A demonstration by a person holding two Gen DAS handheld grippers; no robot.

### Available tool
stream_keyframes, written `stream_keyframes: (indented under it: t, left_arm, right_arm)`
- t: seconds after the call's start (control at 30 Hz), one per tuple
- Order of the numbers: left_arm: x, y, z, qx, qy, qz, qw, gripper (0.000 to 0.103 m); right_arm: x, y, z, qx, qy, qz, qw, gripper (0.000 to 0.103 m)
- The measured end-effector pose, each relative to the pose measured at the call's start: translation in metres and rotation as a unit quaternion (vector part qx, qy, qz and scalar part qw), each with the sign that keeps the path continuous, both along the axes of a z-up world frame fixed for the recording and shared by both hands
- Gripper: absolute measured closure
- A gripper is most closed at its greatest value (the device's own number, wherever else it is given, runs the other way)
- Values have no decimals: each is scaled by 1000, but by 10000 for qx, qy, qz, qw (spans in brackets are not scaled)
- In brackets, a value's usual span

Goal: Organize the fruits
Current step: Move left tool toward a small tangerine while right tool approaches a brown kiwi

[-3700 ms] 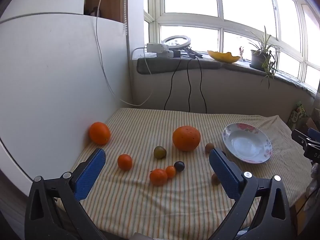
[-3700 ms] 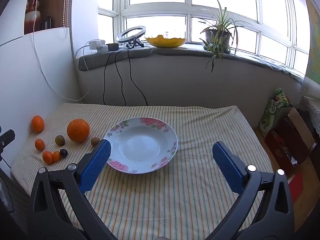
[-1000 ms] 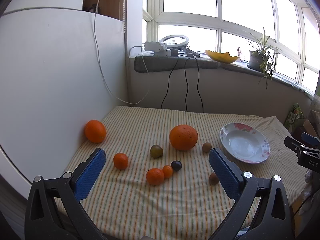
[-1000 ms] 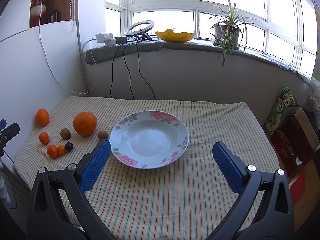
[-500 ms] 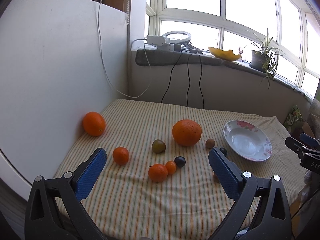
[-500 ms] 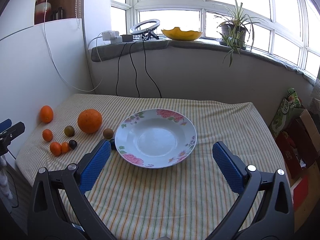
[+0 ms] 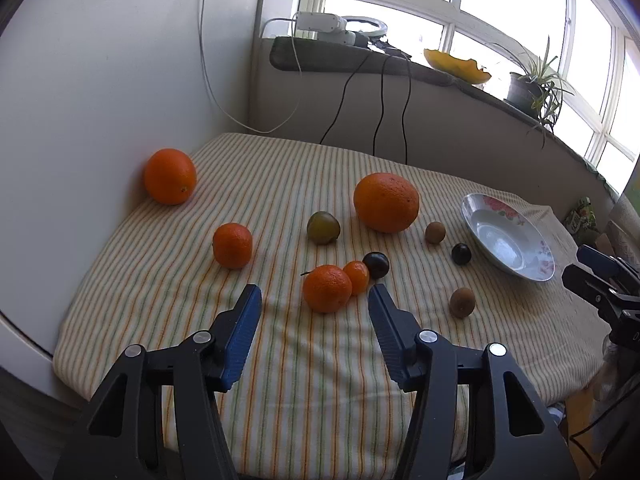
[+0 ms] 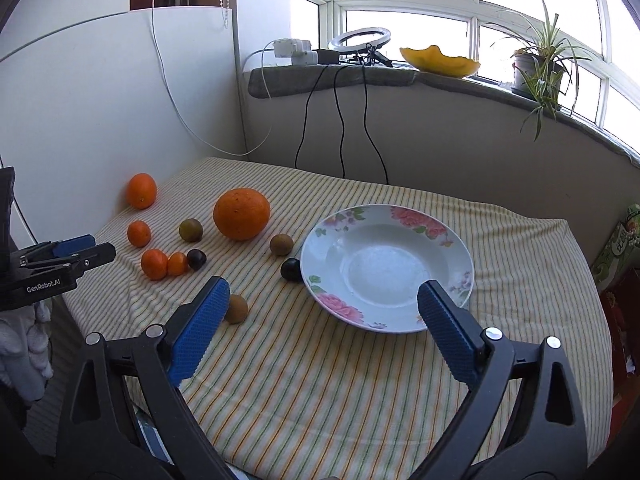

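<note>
The left gripper (image 7: pixel 314 300) has just been narrowing its jaws, which grip nothing and sit just short of a mandarin (image 7: pixel 327 288), probably pre-sized for it. Beside the mandarin lie a smaller one (image 7: pixel 356 277) and a dark plum (image 7: pixel 376 265). The right gripper (image 8: pixel 324 300) hovers wide and empty, its jaws having just eased inward slightly, over the near rim of the flowered plate (image 8: pixel 456 240), which holds no fruit yet.

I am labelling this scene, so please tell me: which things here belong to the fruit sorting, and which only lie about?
For the job:
- large orange
- orange by the wall
- three small tangerines
- dark plums
- brown fruits
- greenish fruit
- flowered plate, nothing in it
- left gripper and right gripper, both holding nothing

Just lying about:
- ring light
- yellow bowl
- potted plant
- cables
</note>
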State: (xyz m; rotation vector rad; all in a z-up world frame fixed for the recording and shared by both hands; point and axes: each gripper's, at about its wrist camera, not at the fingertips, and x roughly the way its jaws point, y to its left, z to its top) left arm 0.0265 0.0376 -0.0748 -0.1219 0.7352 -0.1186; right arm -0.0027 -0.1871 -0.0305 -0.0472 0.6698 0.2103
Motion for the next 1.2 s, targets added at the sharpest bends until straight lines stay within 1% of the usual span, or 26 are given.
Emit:
stream_keyframes:
  t: [0.03,0.07,0.1,0.13,0.2,0.3,0.33,0.4,0.5,0.7,0.93,0.97,1.13,1.2]
  left_arm:
    - [1,0,-2,-26,40,-27,10000,53]
    - [3,0,-4,-50,74,-55,9999,54]
    - [5,-1,-7,-90,114,-91,9999,56]
    - [7,-1,-9,-143,156,-131,9997,58]
    - [11,-1,-13,-233,243,-194,9992,62]
    - [16,-3,-18,-278,306,-237,9989,63]
    - [17,-3,-19,-285,324,-246,9988,64]
    - [20,-1,-20,-285,341,-250,9987,65]
    - [25,1,-23,-307,376,-219,9986,65]
    - [35,2,-30,-326,470,-234,9981,65]
    - [42,0,-37,-349,578,-271,9974,65]
    - [43,0,-38,-364,594,-273,9972,66]
    - [45,0,-38,-387,588,-301,9971,68]
    - [45,1,-39,-419,582,-301,9970,68]
  right_arm:
    - [1,3,-3,33,59,102,9999,9]
    - [3,7,-7,64,128,189,9997,12]
    - [5,10,-10,96,214,272,9994,17]
    - [8,14,-14,127,310,359,9988,19]
    - [14,21,-23,182,511,522,9972,30]
    - [23,31,-37,209,773,724,9942,39]
    - [25,34,-40,195,829,773,9934,41]
    - [30,42,-46,144,926,884,9917,48]
    - [37,51,-54,130,1042,1018,9892,51]
    - [48,61,-67,178,1253,1097,9859,57]
    - [60,63,-75,188,1358,1085,9846,59]
    - [61,64,-76,192,1383,1088,9842,60]
    - [67,68,-81,136,1485,1111,9826,65]
    - [69,68,-84,131,1520,1102,9821,71]
